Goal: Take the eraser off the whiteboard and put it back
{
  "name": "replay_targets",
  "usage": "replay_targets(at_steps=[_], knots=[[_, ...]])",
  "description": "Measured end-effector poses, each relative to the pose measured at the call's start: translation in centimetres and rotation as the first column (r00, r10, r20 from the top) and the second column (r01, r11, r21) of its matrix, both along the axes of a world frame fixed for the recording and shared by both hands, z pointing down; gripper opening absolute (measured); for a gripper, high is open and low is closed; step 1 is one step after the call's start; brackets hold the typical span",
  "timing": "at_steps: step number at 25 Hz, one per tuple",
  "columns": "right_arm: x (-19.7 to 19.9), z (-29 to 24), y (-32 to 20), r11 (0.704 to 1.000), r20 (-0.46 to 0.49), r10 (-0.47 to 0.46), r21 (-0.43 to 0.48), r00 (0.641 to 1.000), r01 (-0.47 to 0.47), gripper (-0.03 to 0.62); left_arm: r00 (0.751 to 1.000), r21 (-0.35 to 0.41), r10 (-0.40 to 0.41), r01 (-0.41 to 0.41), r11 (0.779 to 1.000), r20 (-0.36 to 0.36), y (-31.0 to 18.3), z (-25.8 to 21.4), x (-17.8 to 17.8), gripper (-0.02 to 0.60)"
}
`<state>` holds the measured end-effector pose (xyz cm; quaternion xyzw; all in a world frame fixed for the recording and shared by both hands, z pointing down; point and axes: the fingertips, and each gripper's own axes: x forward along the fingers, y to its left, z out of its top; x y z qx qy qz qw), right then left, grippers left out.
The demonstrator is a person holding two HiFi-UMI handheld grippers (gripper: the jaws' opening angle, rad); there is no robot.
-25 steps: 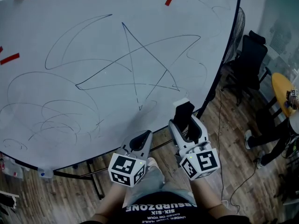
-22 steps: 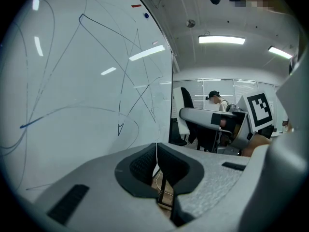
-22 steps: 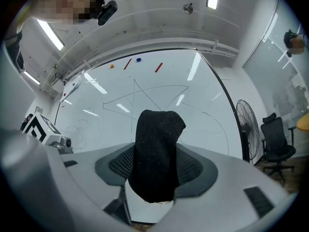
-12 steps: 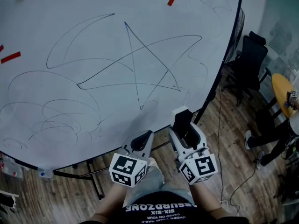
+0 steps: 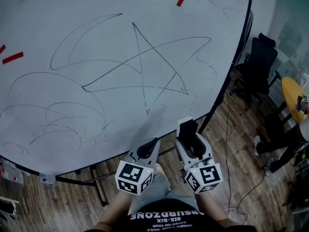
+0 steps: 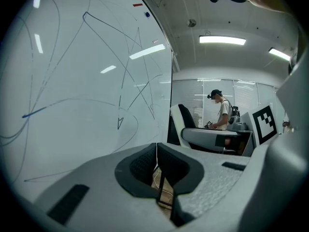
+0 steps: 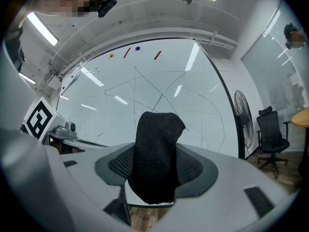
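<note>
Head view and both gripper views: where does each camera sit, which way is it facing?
Head view: on the person's head, looking steeply down at the white scribbled whiteboard; shows left gripper, right gripper, black shirt.
Left gripper view: on the left gripper, looking along the board toward a standing person; own shut jaws show.
Right gripper view: on the right gripper, facing the board; jaws clamp the black fabric eraser.
Shared: both gripper views show the drawn star.

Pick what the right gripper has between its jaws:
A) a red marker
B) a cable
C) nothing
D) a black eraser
D: in the right gripper view, the black eraser stands clamped between the pads of the right gripper.
</note>
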<state>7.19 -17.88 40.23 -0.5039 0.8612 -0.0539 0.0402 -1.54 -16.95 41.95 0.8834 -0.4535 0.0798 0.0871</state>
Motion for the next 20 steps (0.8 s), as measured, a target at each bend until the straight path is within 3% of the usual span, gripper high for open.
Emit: replay_targets(at_steps=[20], knots=[[0.38, -0.17, 0.06, 1.000, 0.002, 0.005, 0.001, 1.000, -0.005, 0.238, 1.000, -0.004, 0.001, -0.001, 1.000, -0.007, 0.04, 0.04, 0.16, 0.011]])
